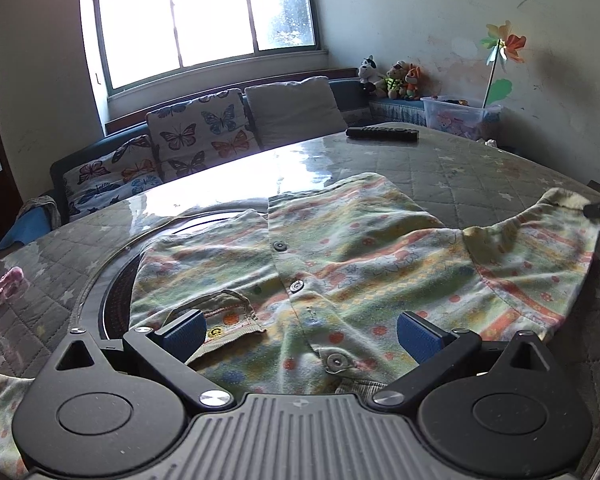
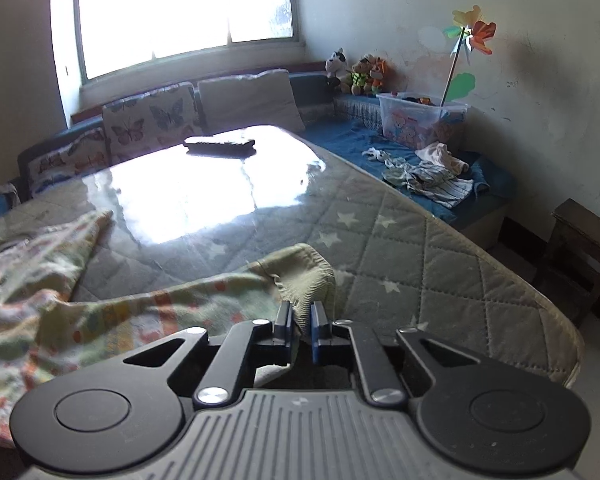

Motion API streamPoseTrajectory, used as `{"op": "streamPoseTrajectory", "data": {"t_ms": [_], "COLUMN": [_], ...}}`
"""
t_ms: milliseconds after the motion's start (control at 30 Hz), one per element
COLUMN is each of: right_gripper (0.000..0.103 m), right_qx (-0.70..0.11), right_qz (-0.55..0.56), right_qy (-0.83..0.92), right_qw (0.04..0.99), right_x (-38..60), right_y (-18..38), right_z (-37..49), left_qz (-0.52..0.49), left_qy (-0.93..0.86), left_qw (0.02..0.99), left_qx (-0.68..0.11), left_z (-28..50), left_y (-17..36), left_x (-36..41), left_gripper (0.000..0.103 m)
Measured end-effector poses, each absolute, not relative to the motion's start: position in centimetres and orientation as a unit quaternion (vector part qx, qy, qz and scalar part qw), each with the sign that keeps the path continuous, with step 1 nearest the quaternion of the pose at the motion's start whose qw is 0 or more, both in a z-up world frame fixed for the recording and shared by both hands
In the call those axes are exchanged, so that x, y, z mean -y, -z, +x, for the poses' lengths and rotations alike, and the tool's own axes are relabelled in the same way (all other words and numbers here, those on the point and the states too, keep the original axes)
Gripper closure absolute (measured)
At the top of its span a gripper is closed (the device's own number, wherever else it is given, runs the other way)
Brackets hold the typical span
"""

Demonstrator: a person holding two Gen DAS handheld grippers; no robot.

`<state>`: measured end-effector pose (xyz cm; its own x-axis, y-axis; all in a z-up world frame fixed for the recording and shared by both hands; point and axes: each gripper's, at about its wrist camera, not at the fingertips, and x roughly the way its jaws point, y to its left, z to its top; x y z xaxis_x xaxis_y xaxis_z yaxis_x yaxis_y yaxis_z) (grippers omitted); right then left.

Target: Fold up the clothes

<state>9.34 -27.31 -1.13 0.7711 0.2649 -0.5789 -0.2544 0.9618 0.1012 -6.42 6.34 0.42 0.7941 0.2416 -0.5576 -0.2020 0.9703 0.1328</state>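
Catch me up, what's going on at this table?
A person with two handheld grippers is folding a small patterned shirt on the quilted table. The right gripper has its jaws shut on a sleeve cuff, holding it off to the shirt's right side. The left gripper hovers open over the snap-buttoned front, gripping nothing. The shirt lies mostly flat, not yet folded. A remote sits at the far edge.

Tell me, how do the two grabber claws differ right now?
The left gripper is open, its blue pads wide apart above the patterned shirt, holding nothing. The right gripper is shut, its pads pinching the shirt's ribbed cuff at the sleeve end. Both are the same black design with blue pads, over the quilted table.
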Motion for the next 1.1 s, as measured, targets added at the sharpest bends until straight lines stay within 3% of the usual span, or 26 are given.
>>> {"op": "streamPoseTrajectory", "data": {"t_ms": [300, 567, 867, 1100], "right_gripper": [0.096, 0.096, 0.095, 0.081], "right_qx": [-0.266, -0.243, -0.265, -0.297], "right_qz": [0.08, 0.07, 0.019, -0.017], "right_qy": [-0.272, -0.432, -0.528, -0.548], "right_qw": [0.921, 0.866, 0.807, 0.782], "right_x": [24.4, 16.5, 7.7, 6.7], "right_y": [-5.5, -10.2, -8.8, -7.0], "right_z": [7.2, 5.0, 2.1, 0.6], "left_qz": [0.044, 0.03, 0.01, 0.002], "left_qy": [-0.112, -0.129, -0.169, -0.194], "left_qw": [0.946, 0.948, 0.945, 0.94], "left_qx": [-0.301, -0.288, -0.278, -0.279], "left_z": [-6.5, -8.1, -10.6, -11.9], "left_y": [0.3, -0.2, -0.6, -0.6], "left_x": [-5.9, -7.1, -9.4, -10.8], "left_gripper": [0.0, 0.0, 0.0, 0.0]}}
